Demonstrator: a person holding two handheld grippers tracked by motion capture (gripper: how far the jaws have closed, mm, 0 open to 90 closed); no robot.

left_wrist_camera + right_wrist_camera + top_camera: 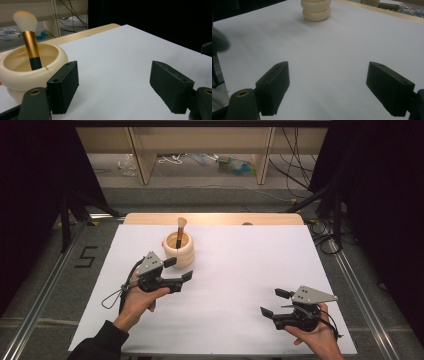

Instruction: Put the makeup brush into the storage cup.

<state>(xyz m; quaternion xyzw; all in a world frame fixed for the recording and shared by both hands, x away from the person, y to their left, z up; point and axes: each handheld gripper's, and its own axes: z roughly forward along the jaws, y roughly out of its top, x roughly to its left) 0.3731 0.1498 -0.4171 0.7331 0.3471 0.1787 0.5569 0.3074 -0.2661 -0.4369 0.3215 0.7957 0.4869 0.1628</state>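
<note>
So there's one cream pot (pixel 179 250) on the white table (pixel 240 285), toward the far left-centre, with one brush (pixel 180 231) standing in it, bristles up. Two grippers, both with jaws spread wide and holding nothing. The left gripper (pixel 178 269) sits just beside the pot, close to touching. The right gripper (pixel 275 302) hangs near the front right, well apart from it.

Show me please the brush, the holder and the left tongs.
brush (pixel 31 46), left gripper view, gold ferrule
holder (pixel 184 255), high view, ribbed outer wall
left tongs (pixel 178 269), high view, gap between open tips
</note>
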